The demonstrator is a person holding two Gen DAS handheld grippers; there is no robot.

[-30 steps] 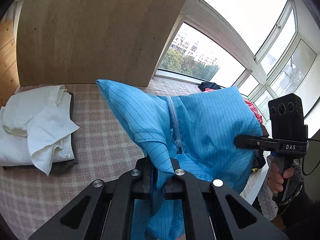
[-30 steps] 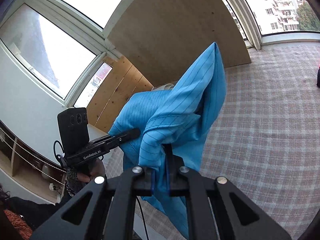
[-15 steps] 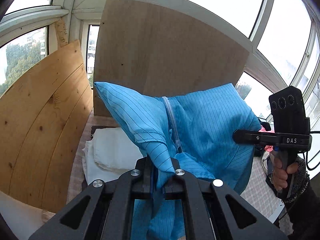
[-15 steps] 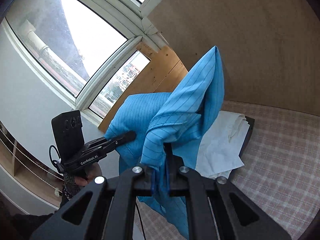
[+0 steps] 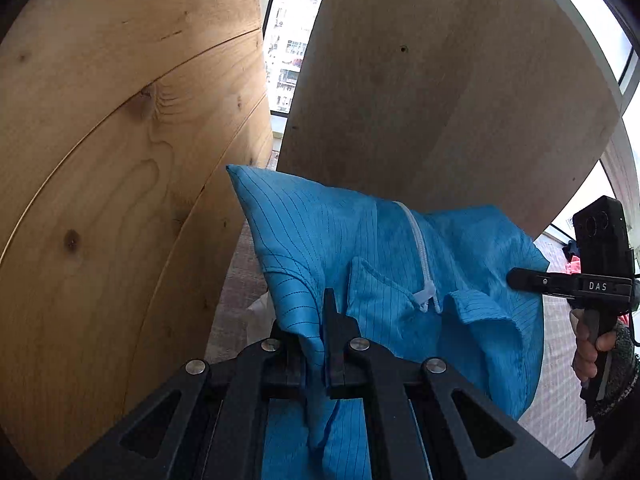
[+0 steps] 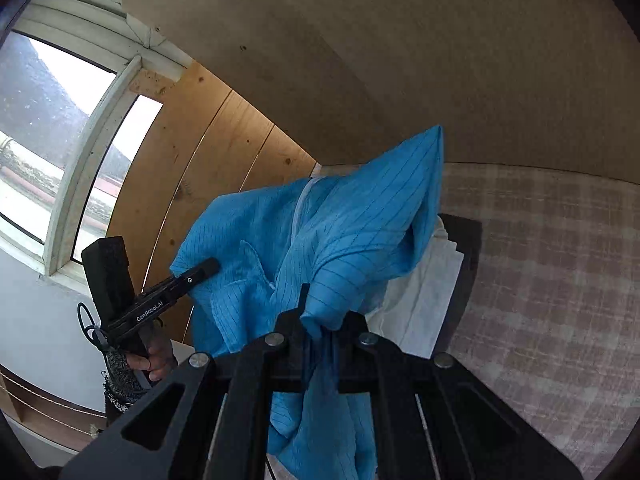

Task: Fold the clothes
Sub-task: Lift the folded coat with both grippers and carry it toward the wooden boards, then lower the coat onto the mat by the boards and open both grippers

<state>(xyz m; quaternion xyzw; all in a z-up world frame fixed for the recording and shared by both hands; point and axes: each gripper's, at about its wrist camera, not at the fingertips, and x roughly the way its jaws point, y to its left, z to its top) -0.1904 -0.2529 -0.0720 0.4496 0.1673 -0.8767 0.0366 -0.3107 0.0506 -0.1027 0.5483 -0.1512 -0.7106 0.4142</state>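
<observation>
Wooden boards (image 5: 120, 160) wall off left; checked surface (image 6: 560, 280) lies open.

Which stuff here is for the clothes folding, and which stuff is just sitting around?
For the folding:
- blue garment, held up off the surface
- left gripper, shut on its cloth
- right gripper, shut on its cloth
- folded white clothes, lying behind the blue one

Just sitting around:
- wooden boards
- checked cloth covering the surface
- windows

Black left gripper (image 5: 314, 332) and right gripper (image 6: 320, 320), silver screws, white lettering, dark knitted cuffs.
</observation>
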